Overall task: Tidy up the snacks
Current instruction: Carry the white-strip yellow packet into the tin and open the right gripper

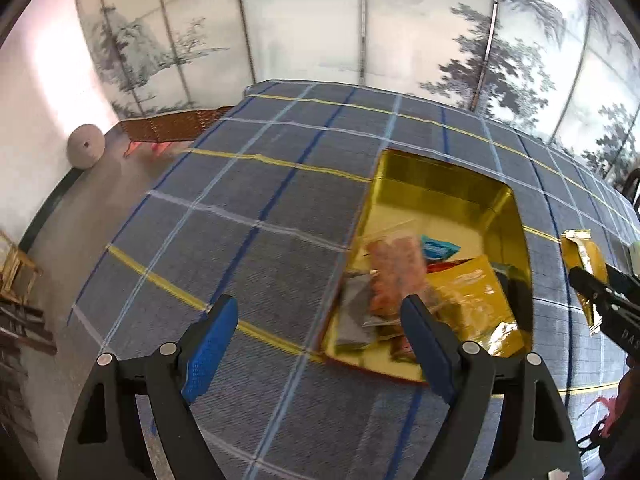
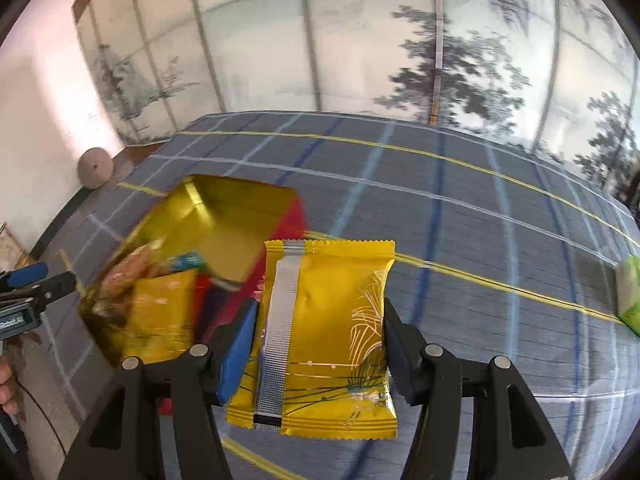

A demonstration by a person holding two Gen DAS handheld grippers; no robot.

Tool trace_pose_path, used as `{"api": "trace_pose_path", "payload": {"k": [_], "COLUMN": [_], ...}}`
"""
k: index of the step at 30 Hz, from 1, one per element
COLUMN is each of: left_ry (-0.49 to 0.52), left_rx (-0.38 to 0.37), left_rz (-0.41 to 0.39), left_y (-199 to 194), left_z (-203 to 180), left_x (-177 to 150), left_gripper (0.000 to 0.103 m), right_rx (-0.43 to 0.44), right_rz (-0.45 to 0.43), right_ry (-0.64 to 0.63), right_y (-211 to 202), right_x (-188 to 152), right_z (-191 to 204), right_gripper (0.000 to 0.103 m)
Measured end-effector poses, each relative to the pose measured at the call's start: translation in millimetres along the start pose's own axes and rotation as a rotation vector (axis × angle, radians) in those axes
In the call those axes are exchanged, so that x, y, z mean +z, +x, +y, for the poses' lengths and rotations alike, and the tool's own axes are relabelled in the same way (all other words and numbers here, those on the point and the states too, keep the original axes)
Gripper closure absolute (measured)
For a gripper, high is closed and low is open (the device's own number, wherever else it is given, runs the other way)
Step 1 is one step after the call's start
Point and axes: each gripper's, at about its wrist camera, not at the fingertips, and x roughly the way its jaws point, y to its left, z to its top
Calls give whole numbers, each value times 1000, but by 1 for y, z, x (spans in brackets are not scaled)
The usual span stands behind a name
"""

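Jaws of the right gripper (image 2: 316, 328) pinch a light, crinkly, slippery yellow snack packet (image 2: 326, 332) by its side edges beside the gold tin (image 1: 448, 184), while the left gripper (image 1: 320, 340) gapes empty.

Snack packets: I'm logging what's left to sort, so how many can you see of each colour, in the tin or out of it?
Yellow packets: 2, one in the right hand-held gripper, one in the gold tin
Orange clear bag: 1
Blue packet: 1
Grey packet: 1
Green packet: 1, on the cloth
Total: 6; others may lie hidden.
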Motion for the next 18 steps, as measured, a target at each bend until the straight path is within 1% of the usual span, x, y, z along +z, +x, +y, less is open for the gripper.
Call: {"api": "trace_pose_path", "payload": {"k": [2,5,9,14,18], "left_ry": [-8,-23,-35,-40,-40], "left_rx": [21,34,54,68,74], "left_rz": [-1,2,3,11,13], "left_y": [-1,-3,-5,-8,-10], "left_z": [9,19,31,40,45], "left_x": [-3,-6,-12,-19,-23], "left_gripper": [22,22,22,22,22], "right_rx": [21,49,68,81,74], "right_rz": [2,10,21,31,37], "right_ry": [-21,-50,-79,-110,-129], "right_y": [2,6,12,22,31], "right_x": [0,1,3,7,11], "right_z": [15,36,57,79,90], "right_gripper": [43,43,43,43,43]}}
